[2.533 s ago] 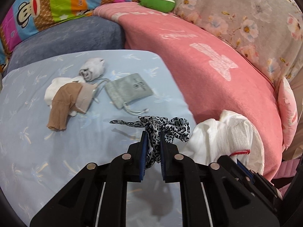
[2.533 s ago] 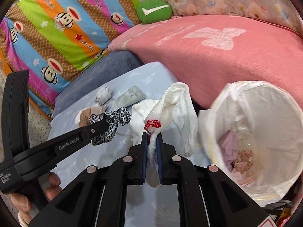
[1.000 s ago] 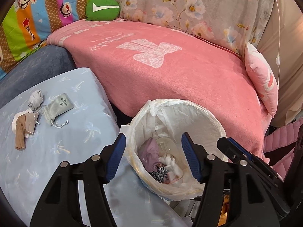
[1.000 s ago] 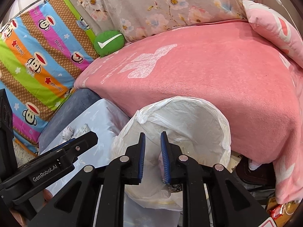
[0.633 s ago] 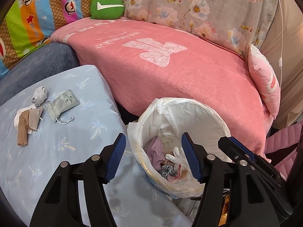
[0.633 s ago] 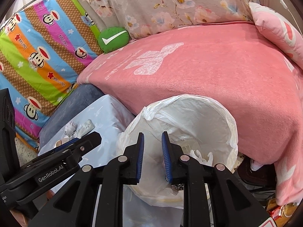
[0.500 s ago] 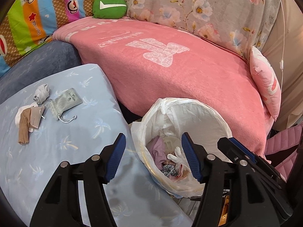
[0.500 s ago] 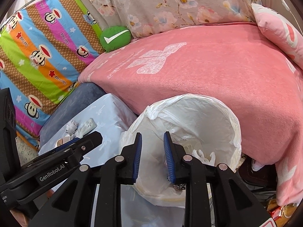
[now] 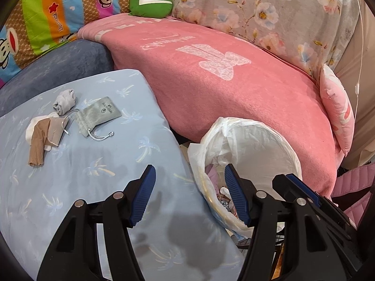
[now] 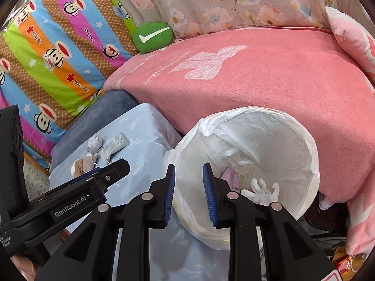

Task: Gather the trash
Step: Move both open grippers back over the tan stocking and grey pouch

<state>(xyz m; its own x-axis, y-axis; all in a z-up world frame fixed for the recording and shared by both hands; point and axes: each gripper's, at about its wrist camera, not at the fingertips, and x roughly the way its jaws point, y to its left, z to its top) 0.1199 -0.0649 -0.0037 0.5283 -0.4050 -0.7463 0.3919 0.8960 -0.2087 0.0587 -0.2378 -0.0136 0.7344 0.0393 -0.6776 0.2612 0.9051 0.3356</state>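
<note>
The left gripper (image 9: 188,192) has its blue-padded jaws spread wide with nothing between them, poised over the near edge of the pale blue palm-print cushion (image 9: 93,164) and the left rim of the round bin lined with a white plastic bag (image 9: 269,147). The right gripper (image 10: 188,192) shows a narrower gap, also empty, with its jaws over the bin's near-left rim (image 10: 304,140). Inside the bin lie a white glove (image 10: 262,190), a mauve scrap (image 10: 230,178) and a bit of black-and-white spotted fabric (image 9: 223,202).

On the cushion, far left of the left gripper, sit a grey drawstring pouch (image 9: 100,113), a crumpled grey sock (image 9: 64,100) just beyond it, and a tan stocking (image 9: 38,140) lying over a white cloth (image 9: 31,126); all are well apart from the bin. Behind the bin spreads a pink fleece blanket (image 9: 222,89), with a green round pillow bearing a white tick (image 9: 151,2) at the far end.
</note>
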